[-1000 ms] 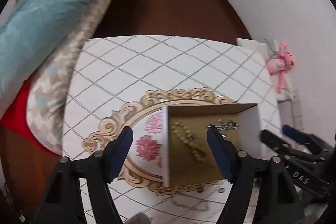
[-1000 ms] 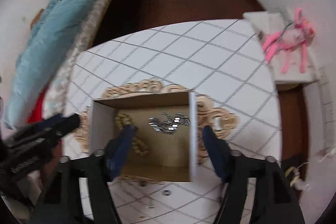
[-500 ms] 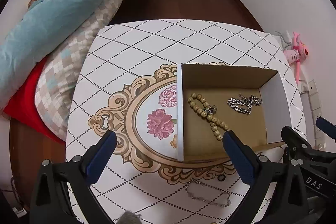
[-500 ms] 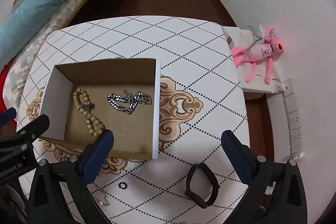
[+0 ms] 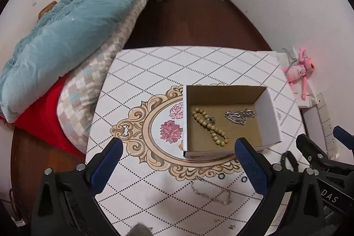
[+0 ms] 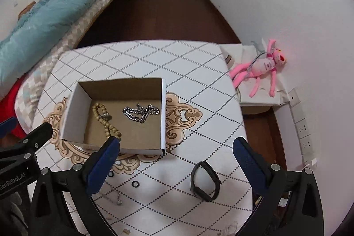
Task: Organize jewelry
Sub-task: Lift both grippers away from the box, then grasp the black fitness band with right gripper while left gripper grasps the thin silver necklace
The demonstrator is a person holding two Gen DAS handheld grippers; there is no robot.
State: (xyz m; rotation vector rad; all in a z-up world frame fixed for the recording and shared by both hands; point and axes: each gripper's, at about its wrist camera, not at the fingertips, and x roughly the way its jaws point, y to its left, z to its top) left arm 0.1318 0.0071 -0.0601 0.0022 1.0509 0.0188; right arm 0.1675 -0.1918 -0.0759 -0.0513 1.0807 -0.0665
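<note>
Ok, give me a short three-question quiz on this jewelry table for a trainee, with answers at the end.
1. True or false: the beaded bracelet lies inside the cardboard box.
2. Which piece sits between the right gripper fingers' line of view on the tablecloth? A) black band B) silver chain C) pink plush toy
3. Fill in: both grippers are ____, holding nothing.

Key:
1. True; it lies beside the silver chain.
2. A, the black band.
3. Open; the left gripper too, above a thin chain and two small black rings.
</note>
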